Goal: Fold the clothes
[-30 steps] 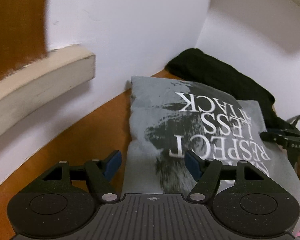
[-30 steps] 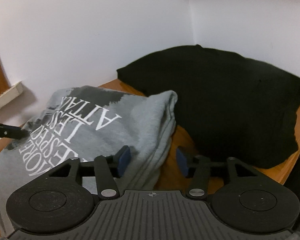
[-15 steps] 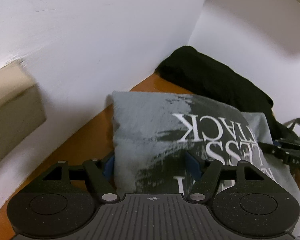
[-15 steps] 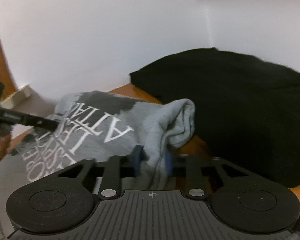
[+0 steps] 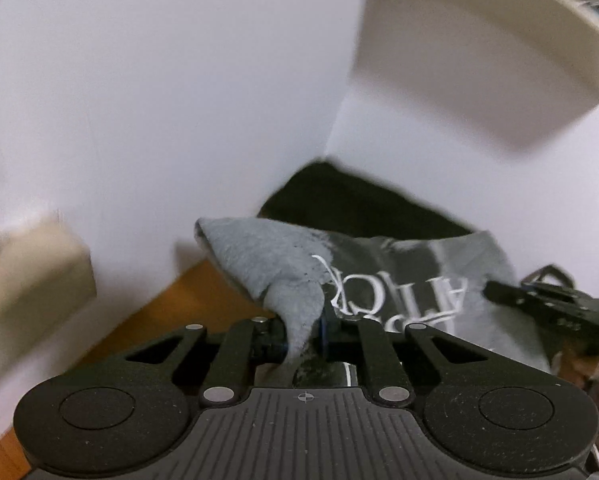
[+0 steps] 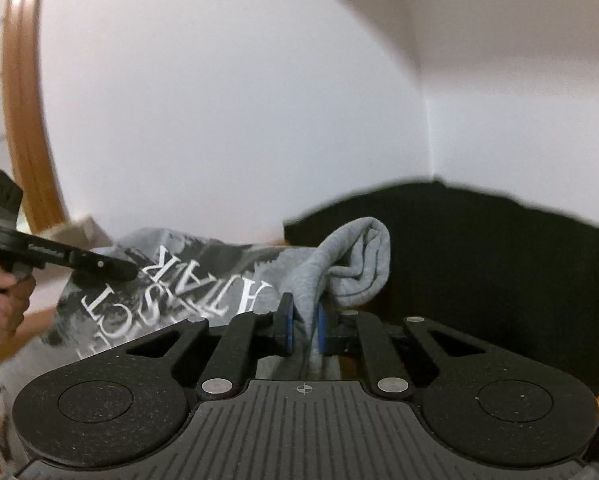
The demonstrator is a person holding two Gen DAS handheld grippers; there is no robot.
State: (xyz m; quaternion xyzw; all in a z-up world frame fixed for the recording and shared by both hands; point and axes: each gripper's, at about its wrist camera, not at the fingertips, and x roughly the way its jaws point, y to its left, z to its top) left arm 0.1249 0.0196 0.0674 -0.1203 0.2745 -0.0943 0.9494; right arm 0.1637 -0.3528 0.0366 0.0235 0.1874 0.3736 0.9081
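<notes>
A folded grey T-shirt [image 5: 399, 276] with white lettering is lifted at its far end off the wooden surface [image 5: 187, 300]. My left gripper [image 5: 303, 332] is shut on the shirt's left corner, with cloth bunched between the blue pads. In the right wrist view the same grey T-shirt [image 6: 203, 280] has its right corner pinched in my right gripper [image 6: 301, 330], which is shut on it, a rolled fold rising above the fingers. Each view shows the other gripper at its edge: the right one [image 5: 547, 304], and the left one [image 6: 79, 262] held by a hand [image 6: 3, 300].
A black garment [image 6: 499, 264] lies in the far corner behind the shirt, also the black garment [image 5: 359, 208] in the left wrist view. White walls close in behind and to the sides. A beige ledge [image 5: 27, 276] juts at the left, and a white shelf [image 5: 499, 40] hangs overhead.
Both grippers moved in over the shirt's far corners and shut on them. The shirt's far edge has risen off the wood and both views tilted upward.
</notes>
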